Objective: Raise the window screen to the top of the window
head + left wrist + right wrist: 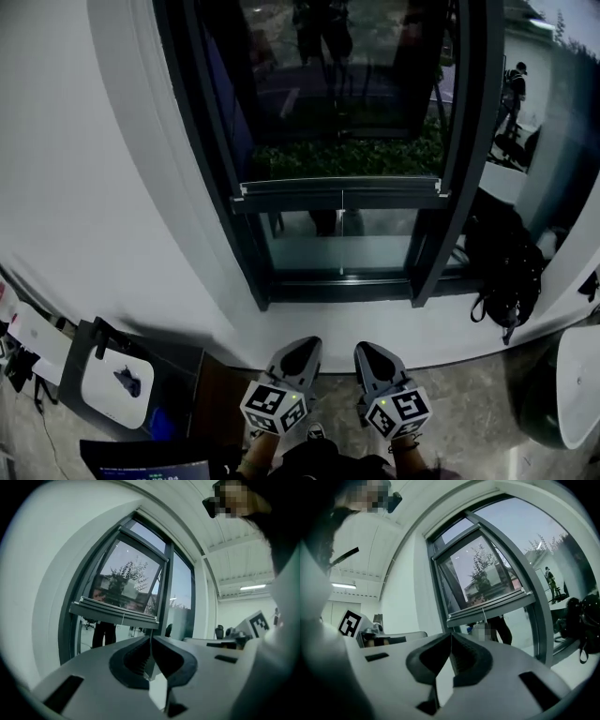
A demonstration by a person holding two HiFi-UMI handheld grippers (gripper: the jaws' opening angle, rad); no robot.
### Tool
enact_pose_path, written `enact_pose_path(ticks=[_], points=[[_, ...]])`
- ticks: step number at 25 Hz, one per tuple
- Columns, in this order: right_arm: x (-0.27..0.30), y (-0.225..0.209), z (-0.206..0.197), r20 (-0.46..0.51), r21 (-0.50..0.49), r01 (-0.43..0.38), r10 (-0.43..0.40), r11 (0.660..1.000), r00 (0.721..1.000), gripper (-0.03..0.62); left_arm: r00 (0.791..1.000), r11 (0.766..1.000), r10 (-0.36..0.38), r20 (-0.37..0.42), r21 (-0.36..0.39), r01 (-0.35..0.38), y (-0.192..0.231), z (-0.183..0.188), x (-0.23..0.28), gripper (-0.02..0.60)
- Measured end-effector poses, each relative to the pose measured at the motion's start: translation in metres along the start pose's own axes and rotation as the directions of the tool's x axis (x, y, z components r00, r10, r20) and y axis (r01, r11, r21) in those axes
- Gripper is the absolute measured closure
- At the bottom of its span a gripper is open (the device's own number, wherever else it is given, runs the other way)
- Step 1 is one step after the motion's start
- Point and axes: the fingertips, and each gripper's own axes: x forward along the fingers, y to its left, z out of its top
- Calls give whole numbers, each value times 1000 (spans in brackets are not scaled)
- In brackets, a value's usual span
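Low in the window [208, 141], near the sill, the bottom bar [342, 194] of the window screen [337, 94] is sitting; the whole raise is still waiting. Nearer, the left gripper [302, 345] and right gripper [367, 351] are hovering level, jaws closed on nothing, well apart from it.

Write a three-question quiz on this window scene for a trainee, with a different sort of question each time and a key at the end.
1. Multiple choice: where does the screen's bottom bar sit in the window? A: at the very top. B: partway up, with clear glass below it. C: down at the bottom.
2. True or false: the left gripper and the right gripper are both shut, with nothing between their jaws.
3. Fill in: in the head view, the black backpack lies to the ___ of the window.

Key: 1 B; 2 true; 3 right.
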Motion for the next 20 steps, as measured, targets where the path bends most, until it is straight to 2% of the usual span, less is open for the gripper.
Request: enact_pose_path(ticks=[4, 9, 15, 20], points=[[49, -10, 1, -8, 3, 27, -27, 1000, 1000, 580, 1000, 1000, -17, -13, 21, 18, 49, 11, 32, 580], [86, -30, 2, -52, -20, 42, -43, 999, 998, 580, 999, 999, -42, -16, -13, 42, 82, 18, 70, 580], [132, -63, 14, -80, -52, -5, 1, 999, 997, 580, 999, 999, -38, 7, -6, 38, 105, 31, 125, 580], [178, -107, 39, -107, -108, -50, 39, 993, 994, 580, 1000, 1000, -2, 23, 6, 2, 127, 46, 181, 580]])
